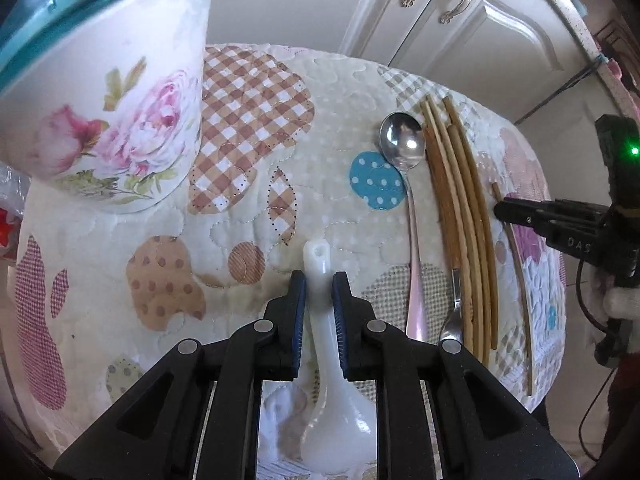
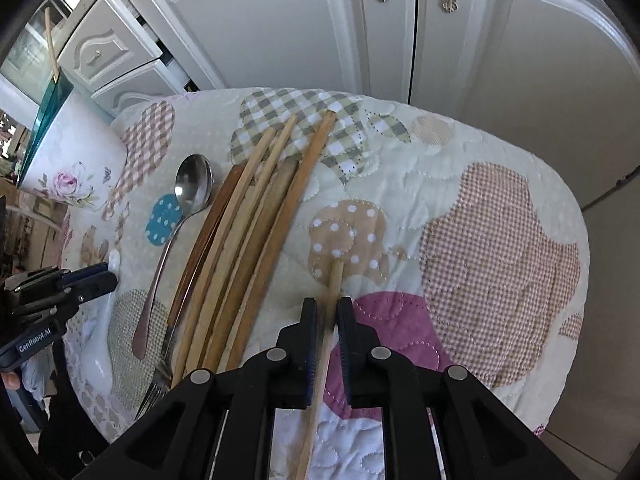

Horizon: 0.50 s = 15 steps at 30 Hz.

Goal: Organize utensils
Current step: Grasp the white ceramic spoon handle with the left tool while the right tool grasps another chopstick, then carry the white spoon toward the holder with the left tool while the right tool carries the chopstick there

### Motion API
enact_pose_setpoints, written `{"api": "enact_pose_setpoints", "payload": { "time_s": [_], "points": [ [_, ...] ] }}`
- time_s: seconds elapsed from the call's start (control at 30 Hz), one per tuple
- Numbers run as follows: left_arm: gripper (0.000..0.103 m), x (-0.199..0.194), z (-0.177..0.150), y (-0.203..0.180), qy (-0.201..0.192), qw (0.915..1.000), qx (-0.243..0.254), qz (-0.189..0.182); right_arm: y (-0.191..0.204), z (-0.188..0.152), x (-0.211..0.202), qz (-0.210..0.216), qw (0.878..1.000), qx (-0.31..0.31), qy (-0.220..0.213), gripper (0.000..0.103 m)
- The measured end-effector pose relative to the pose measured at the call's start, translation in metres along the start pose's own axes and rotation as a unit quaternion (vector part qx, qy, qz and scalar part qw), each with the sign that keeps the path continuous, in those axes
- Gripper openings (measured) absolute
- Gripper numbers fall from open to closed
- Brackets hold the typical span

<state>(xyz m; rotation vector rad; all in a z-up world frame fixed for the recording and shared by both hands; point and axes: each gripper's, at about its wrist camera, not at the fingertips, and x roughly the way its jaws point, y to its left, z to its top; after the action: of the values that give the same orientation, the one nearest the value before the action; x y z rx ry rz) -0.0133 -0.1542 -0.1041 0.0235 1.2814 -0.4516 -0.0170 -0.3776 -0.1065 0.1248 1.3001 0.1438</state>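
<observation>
L to R: a floral container (image 1: 108, 128) stands at far left of the quilted table (image 1: 340, 92). Left claw (image 1: 319, 292), pointing steeply down, is closed on a white ladle-type spoon (image 1: 320, 320) by its handle. Then metal spoon (image 1: 402, 144), chopstick bundle (image 1: 460, 216). Right claw (image 2: 327, 312), also steeply down, pinches a single chopstick (image 2: 334, 280) (apart from the bundle). Likely best to lift each straight up w/o nudging neighbours, grip kept firm.

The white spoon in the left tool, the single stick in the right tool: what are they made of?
White spoon: glossy, opaque white with soft highlights on the bowl, so likely ceramic or melamine; I can't tell which. Single stick: matte, pale tan, faintly grained, so it looks like unfinished wood or bamboo, like the chopsticks beside it.
</observation>
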Motion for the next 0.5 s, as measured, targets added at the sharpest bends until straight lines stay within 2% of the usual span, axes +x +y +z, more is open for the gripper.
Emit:
{"api": "enact_pose_setpoints", "payload": {
  "time_s": [0.17,0.27,0.33,0.5],
  "points": [
    [0.015,0.004,0.008,-0.005,-0.012,0.9999,0.009,0.006,-0.001,0.000,0.000,0.008,1.000,0.008,-0.007,0.008],
    [0.012,0.003,0.007,-0.006,-0.012,0.9997,0.017,0.010,-0.006,-0.003,-0.007,0.018,1.000,0.018,-0.010,0.006],
    [0.012,-0.005,0.004,-0.004,-0.017,0.9998,0.011,-0.001,-0.010,-0.007,-0.020,0.031,0.999,0.025,-0.022,0.006],
    [0.012,-0.048,-0.003,0.000,-0.060,0.9981,0.012,-0.014,-0.001,-0.011,-0.059,0.055,0.997,0.017,-0.060,0.005]
  ]
}}
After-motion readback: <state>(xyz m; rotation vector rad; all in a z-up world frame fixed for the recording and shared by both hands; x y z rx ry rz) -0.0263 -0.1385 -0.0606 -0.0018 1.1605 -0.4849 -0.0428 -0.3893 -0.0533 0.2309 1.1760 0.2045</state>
